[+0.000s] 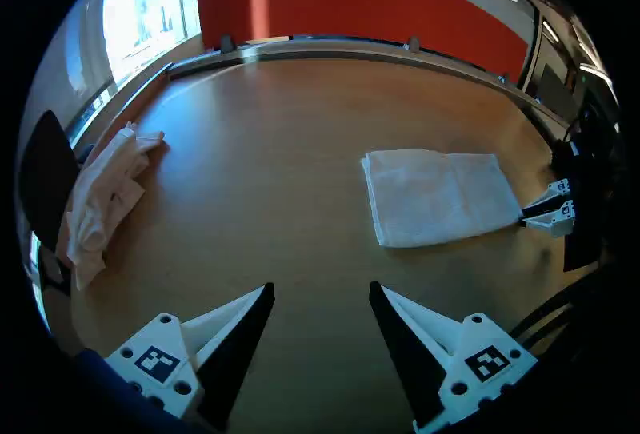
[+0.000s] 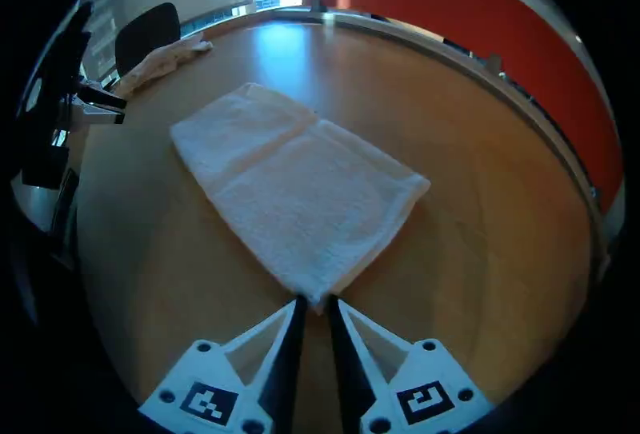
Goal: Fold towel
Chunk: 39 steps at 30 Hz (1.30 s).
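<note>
A white towel [image 2: 300, 190] lies folded into a flat rectangle on the wooden table [image 2: 480, 194]; it also appears at the right in the left gripper view [image 1: 440, 194]. My right gripper [image 2: 316, 304] sits at the towel's near corner, its jaws almost together with the corner pinched between them. That gripper shows from afar at the towel's right edge [image 1: 538, 212]. My left gripper [image 1: 320, 290] hovers open over bare wood, well left of the towel, with nothing between its fingers.
A crumpled pale cloth [image 1: 104, 194] lies at the table's left edge, also seen far back [image 2: 164, 62]. A dark chair [image 2: 144, 34] stands behind it. A red panel [image 1: 360, 2] runs along the table's far rim.
</note>
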Each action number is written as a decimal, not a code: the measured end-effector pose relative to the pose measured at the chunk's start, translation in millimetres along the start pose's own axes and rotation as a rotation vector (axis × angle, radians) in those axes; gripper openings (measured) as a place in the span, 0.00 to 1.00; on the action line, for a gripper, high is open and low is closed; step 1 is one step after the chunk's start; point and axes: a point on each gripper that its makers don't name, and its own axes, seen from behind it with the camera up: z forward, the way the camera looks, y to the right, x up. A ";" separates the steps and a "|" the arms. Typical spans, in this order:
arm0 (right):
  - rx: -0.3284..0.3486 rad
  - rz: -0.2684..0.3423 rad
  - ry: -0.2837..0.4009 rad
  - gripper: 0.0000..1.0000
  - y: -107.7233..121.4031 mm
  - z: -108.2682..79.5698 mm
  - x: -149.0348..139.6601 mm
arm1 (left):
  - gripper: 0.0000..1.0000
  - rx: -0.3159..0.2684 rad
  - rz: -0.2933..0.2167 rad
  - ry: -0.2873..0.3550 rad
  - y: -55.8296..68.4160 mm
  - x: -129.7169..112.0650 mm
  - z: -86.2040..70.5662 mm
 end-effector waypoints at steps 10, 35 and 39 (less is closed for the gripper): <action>-0.006 0.022 0.021 0.06 -0.5 -3.9 6.4 | 0.88 -0.003 0.005 -0.002 1.9 0.6 1.2; -0.113 -0.092 0.174 0.05 20.9 -82.5 93.9 | 0.88 -0.012 0.004 0.015 7.0 8.7 -0.4; -0.126 -0.113 0.192 0.05 23.6 -93.3 104.2 | 0.87 -0.015 0.006 0.017 9.4 10.1 -0.2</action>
